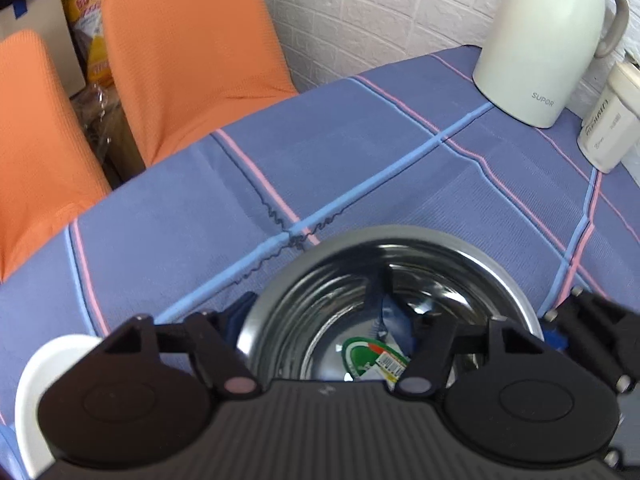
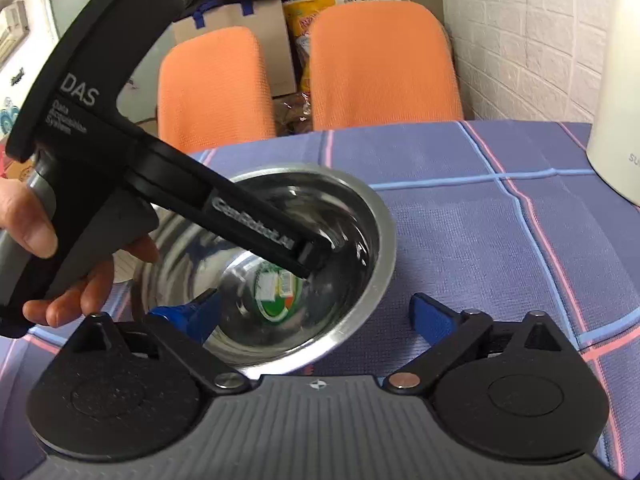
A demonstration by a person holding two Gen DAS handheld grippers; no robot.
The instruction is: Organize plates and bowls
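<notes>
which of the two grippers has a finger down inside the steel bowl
The left gripper: one finger reaches inside the steel bowl. The right gripper stands open, one finger over the rim, the other outside.

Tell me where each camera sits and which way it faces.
Left wrist: on the left gripper, facing across the steel bowl toward the kettle; the right gripper shows at right.
Right wrist: on the right gripper, facing the bowl and orange chairs; the left gripper and left hand show.
Shared: bowl, tablecloth, chairs, kettle, both grippers.
</notes>
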